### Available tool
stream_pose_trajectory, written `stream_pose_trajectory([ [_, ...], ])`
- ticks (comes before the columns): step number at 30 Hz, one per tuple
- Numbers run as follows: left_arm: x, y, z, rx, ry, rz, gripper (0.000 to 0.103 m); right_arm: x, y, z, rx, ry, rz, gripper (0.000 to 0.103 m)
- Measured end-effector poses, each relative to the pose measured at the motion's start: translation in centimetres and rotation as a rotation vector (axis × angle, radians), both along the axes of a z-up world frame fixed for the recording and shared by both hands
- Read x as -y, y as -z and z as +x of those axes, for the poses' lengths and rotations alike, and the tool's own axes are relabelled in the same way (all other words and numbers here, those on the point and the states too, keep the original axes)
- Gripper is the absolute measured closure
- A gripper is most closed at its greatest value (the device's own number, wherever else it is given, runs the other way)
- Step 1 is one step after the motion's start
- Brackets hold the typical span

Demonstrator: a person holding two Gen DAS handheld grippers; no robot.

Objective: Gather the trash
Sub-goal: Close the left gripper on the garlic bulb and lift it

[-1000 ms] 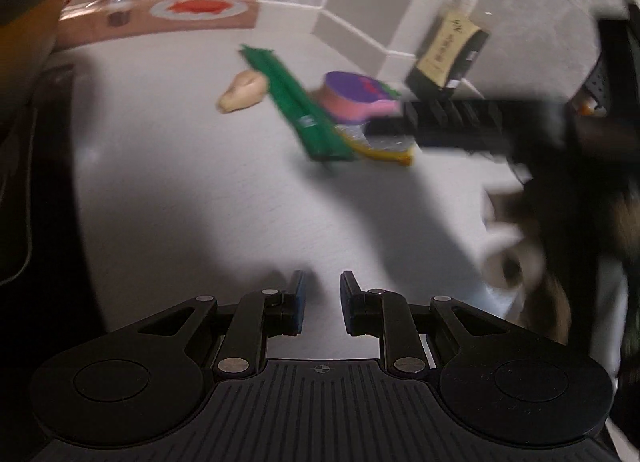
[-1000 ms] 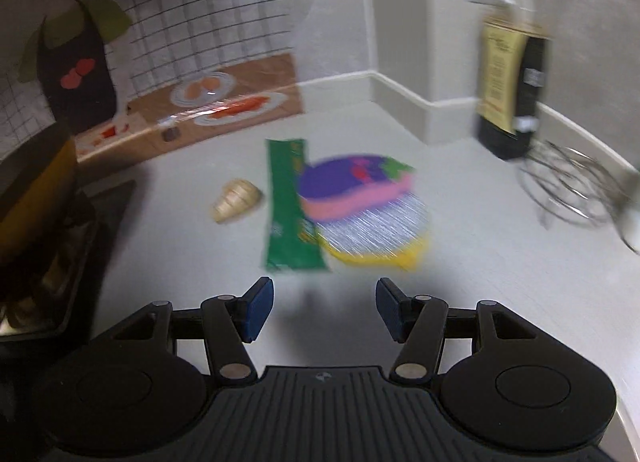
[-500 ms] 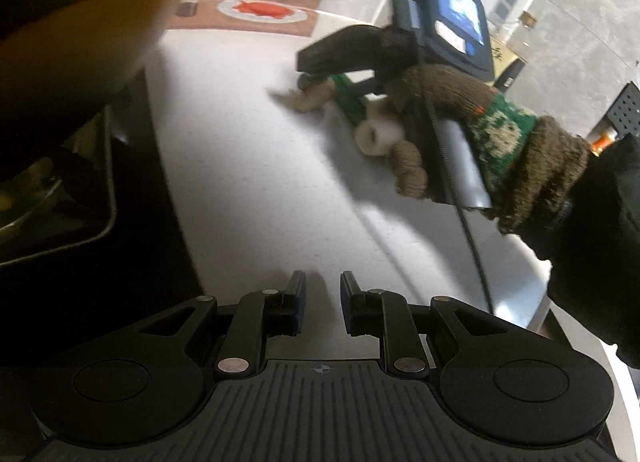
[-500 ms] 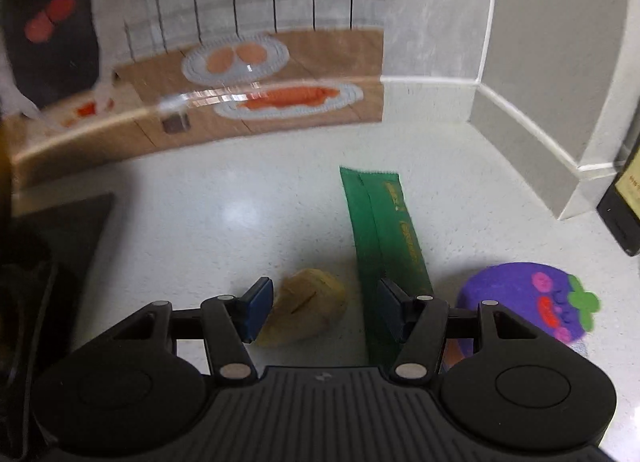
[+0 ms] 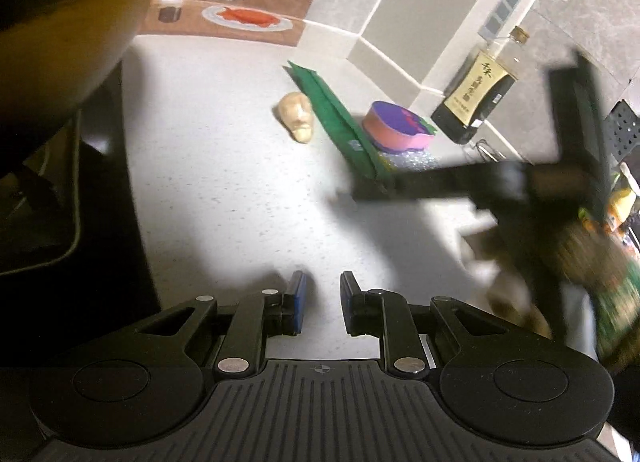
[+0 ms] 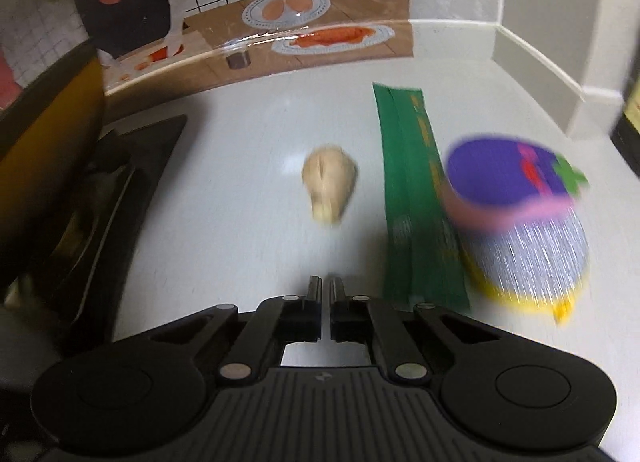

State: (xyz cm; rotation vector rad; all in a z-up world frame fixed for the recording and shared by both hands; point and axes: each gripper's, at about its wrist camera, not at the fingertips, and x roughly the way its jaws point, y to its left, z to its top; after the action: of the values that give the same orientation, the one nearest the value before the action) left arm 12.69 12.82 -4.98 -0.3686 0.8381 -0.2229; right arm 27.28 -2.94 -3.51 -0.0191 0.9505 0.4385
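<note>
The right gripper is nearly closed and empty. Just ahead to its right, the green wrapper looks light and crinkly; pinch its near end.

Green wrapper; beige lump; purple-pink sponge; speckled white counter.

Wrapper between shell and sponge
</note>
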Motion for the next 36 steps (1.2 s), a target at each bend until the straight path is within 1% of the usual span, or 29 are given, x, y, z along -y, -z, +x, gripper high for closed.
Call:
stream_pose_trajectory([
  [5, 0.2, 0.0, 0.1, 0.015, -0.017, -0.012, 0.082, 3.5, -0.5, -4.4, 0.004, 0.024, 0.047, 0.099],
  [9, 0.4, 0.0, 1.9, 0.016, -0.021, -0.023, 0.082, 5.6, -0.3, -6.6, 0.041, 0.055, 0.047, 0.099],
  [11, 0.7, -0.2, 3.1, 0.015, 0.006, -0.048, 0.082, 6.6, -0.3, -7.4, 0.054, 0.086, 0.053, 0.095],
  [12, 0.9, -0.4, 3.7, 0.021, 0.011, -0.051, 0.082, 7.3, -0.3, -7.8, 0.052, 0.106, 0.06, 0.088],
  [13, 1.1, -0.8, 4.2, 0.03, 0.006, -0.043, 0.082, 7.9, -0.4, -8.3, 0.057, 0.127, 0.07, 0.079],
  [14, 1.4, -1.4, 5.0, 0.048, -0.01, -0.032, 0.082, 8.5, -0.6, -9.0, 0.073, 0.153, 0.072, 0.074],
  [15, 1.7, -1.8, 5.8, 0.067, -0.026, -0.029, 0.082, 9.1, -0.9, -9.7, 0.094, 0.177, 0.067, 0.066],
  [16, 1.9, -2.2, 6.7, 0.085, -0.049, -0.028, 0.082, 9.7, -1.2, -10.6, 0.119, 0.202, 0.055, 0.063],
  [17, 2.1, -2.4, 8.1, 0.098, -0.089, -0.018, 0.082, 10.1, -1.4, -11.3, 0.137, 0.219, 0.043, 0.063],
  [18, 2.3, -2.5, 9.3, 0.094, -0.129, 0.008, 0.082, 10.6, -1.6, -12.1, 0.153, 0.233, 0.029, 0.063],
  [20, 2.8, -2.2, 11.8, 0.089, -0.211, 0.085, 0.082, 11.4, -1.7, -13.5, 0.173, 0.256, 0.008, 0.063],
  [22, 3.2, -1.6, 14.0, 0.072, -0.246, 0.123, 0.082, 12.2, -1.7, -14.9, 0.189, 0.278, -0.013, 0.063],
  [24, 3.5, -0.8, 16.2, 0.058, -0.252, 0.144, 0.082, 12.7, -1.5, -16.2, 0.203, 0.294, -0.034, 0.063],
  [26, 3.7, -0.2, 17.9, 0.047, -0.261, 0.205, 0.082, 13.1, -1.3, -17.3, 0.215, 0.309, -0.063, 0.063],
  [27, 3.8, 0.1, 18.5, 0.044, -0.265, 0.221, 0.08, 13.2, -1.3, -17.8, 0.221, 0.313, -0.077, 0.063],
  [29, 4.0, 0.3, 19.2, 0.075, -0.257, 0.233, 0.075, 13.6, -1.1, -18.7, 0.23, 0.319, -0.108, 0.063],
  [31, 4.5, 0.7, 19.9, 0.091, -0.231, 0.271, 0.072, 14.0, -0.8, -19.3, 0.225, 0.326, -0.127, 0.063],
  [33, 5.0, 1.0, 20.3, 0.108, -0.201, 0.309, 0.06, 14.7, -0.4, -19.5, 0.207, 0.34, -0.134, 0.063],
  [34, 5.1, 1.3, 20.6, 0.105, -0.178, 0.325, 0.059, 15.0, -0.2, -19.6, 0.197, 0.348, -0.134, 0.063],
  [36, 5.0, 1.8, 20.9, 0.079, -0.146, 0.311, 0.058, 15.6, 0.1, -19.7, 0.184, 0.366, -0.132, 0.063],
])
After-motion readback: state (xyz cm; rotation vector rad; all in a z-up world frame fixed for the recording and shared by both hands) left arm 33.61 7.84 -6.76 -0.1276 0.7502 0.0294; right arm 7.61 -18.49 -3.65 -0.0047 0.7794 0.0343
